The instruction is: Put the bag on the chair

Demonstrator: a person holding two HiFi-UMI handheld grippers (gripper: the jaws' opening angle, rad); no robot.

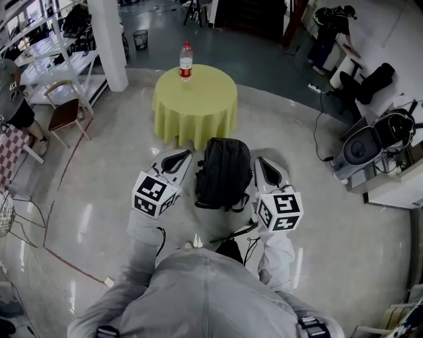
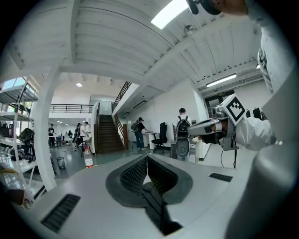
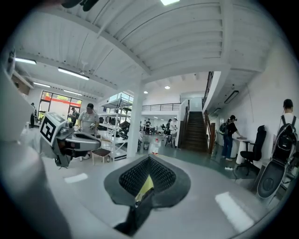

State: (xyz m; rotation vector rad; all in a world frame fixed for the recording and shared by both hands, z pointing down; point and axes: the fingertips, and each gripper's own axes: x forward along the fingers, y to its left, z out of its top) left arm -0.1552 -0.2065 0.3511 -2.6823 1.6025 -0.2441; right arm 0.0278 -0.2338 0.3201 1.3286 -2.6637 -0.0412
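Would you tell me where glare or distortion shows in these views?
Head view: bright streaks glare on the glossy floor, and the edges bend. Left gripper view: strong fisheye, with the ceiling lamp blown out. Right gripper view: same curvature, corners black.

Bright, even light; fisheye-warped edges

No text, brand or number legible in any view, red label on the clear plastic bottle [image 1: 186,61] too small to read, left white marker cube [image 1: 154,193] and right white marker cube [image 1: 280,211] bearing black-and-white square patterns only
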